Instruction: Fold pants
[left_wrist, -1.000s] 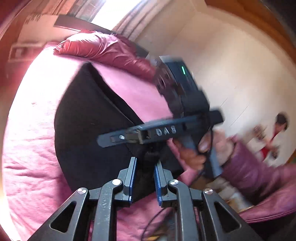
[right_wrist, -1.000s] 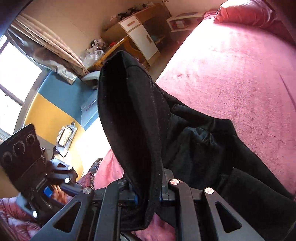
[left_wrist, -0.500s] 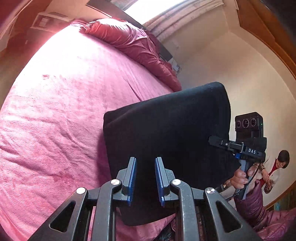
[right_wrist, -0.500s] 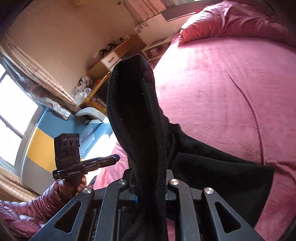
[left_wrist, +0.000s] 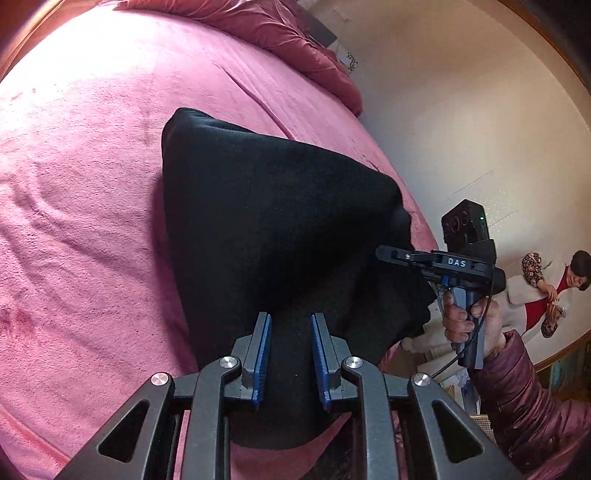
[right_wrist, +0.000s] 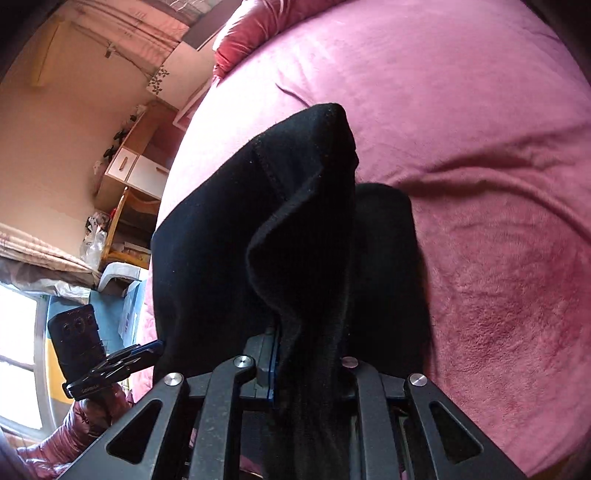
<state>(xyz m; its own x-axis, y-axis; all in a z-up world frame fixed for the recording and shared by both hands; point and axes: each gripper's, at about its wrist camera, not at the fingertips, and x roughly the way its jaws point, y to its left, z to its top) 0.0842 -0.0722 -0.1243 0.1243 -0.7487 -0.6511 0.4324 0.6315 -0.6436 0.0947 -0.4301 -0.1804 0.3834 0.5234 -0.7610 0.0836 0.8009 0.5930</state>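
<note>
The black pants hang folded over the pink bed, held up along the near edge. My left gripper has its jaws apart, with black cloth lying between the blue pads; it does not pinch it. My right gripper is shut on a bunched edge of the pants, which drapes over its fingers. The right gripper also shows in the left wrist view, at the pants' right corner. The left gripper shows in the right wrist view, at the lower left.
A red quilt lies bunched at the head of the bed. A wooden desk with white drawers stands past the bed's left side. A wall poster of a woman is to the right.
Both grippers have swung the pants forward and down toward the bed. The left gripper's jaws have opened wider. The right gripper keeps its hold.
</note>
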